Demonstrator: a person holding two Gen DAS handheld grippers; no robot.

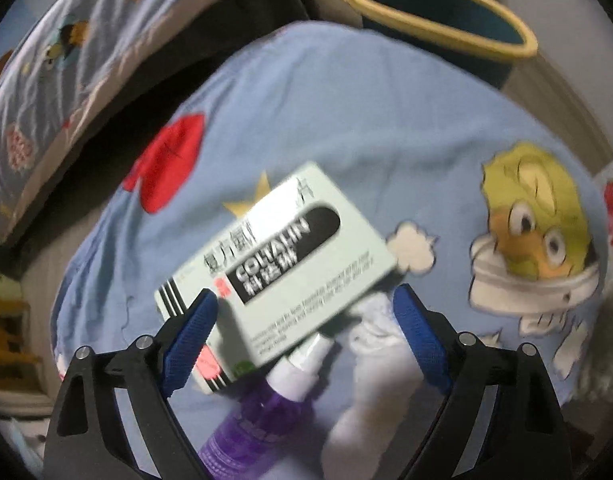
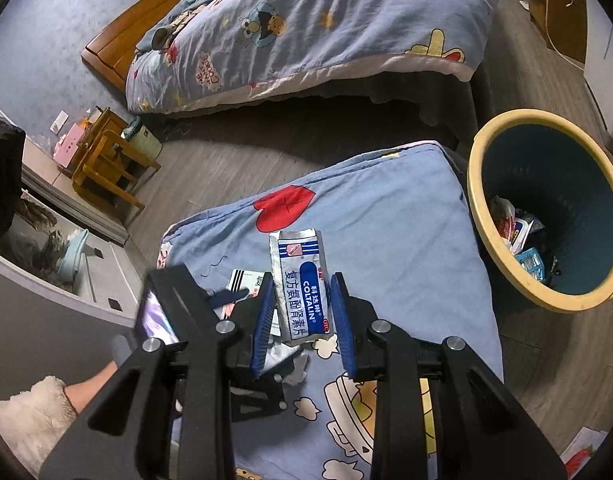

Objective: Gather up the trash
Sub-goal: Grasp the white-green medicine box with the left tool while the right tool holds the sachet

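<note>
The right gripper (image 2: 302,312) pinches the foil sachet (image 2: 300,288), the bin (image 2: 478,208) to its right; the left gripper (image 1: 306,304) hangs wide over the box (image 1: 278,256), crosswise.

A blue cartoon-print cushion (image 2: 406,216) carries the loose things; it sits on the grey wood-look floor (image 2: 234,160). On its cover lie a pale green Coltalin box (image 1: 282,256), a purple spray bottle (image 1: 262,412) with its white cap tucked under the box's near edge, and crumpled white tissue (image 1: 374,360) just beside the bottle. The cover shows a red heart, a yellow star and a yellow-green duck-like figure. On the floor, right against the cushion's far corner, stands a bin (image 2: 478,184) with a yellow rim, holding some wrappers. A bed (image 2: 306,32) under a matching quilt stands farther off on the same floor.
</note>
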